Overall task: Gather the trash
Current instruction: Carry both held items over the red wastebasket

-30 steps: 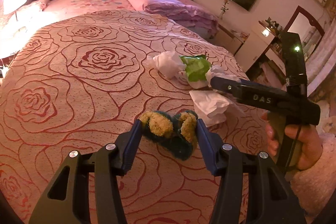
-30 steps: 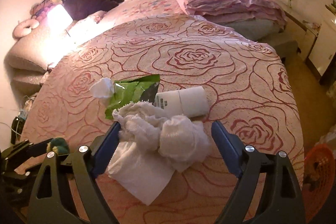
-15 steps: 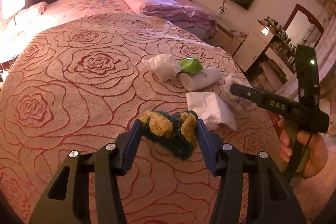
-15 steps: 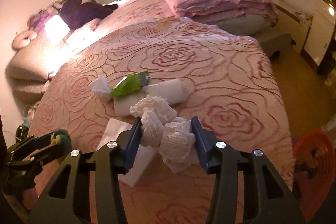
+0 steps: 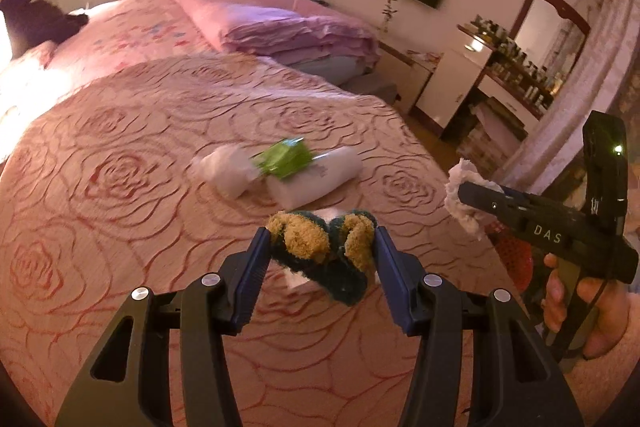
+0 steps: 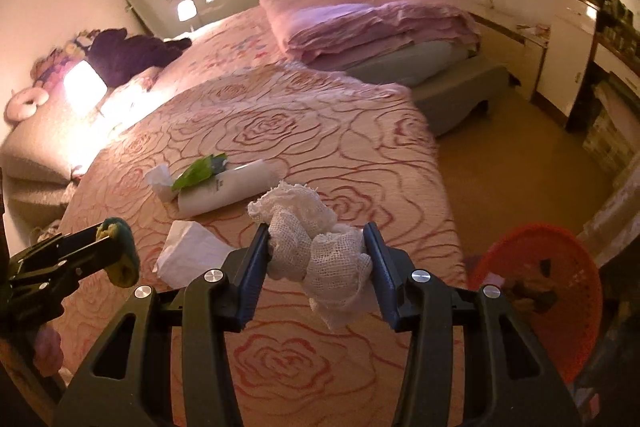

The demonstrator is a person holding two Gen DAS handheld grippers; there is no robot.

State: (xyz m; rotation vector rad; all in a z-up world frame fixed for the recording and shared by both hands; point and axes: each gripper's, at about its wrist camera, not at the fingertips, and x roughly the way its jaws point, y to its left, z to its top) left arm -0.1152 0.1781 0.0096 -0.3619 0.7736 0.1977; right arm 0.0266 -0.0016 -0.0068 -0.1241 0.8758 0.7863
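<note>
Below me the rose-patterned bedspread (image 6: 280,131) carried a white tube (image 6: 228,189), a green wrapper (image 6: 200,169) and a tissue (image 6: 188,253). An orange basket (image 6: 552,267) stood on the floor. My right gripper (image 6: 316,255) was clenched on white gauze (image 6: 316,251), my left gripper (image 5: 320,247) on a green-and-yellow sponge (image 5: 320,247).

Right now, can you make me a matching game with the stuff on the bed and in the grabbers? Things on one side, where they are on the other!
Things:
1. white mesh cloth
2. green and yellow fuzzy thing
3. white tube
4. flat white tissue

Places:
A. lying on the bedspread under a green wrapper
B. pinched in the left gripper
C. lying flat on the bedspread, alone
D. pinched in the right gripper

Pairs: 1-D, 2-B, 3-A, 4-C
</note>
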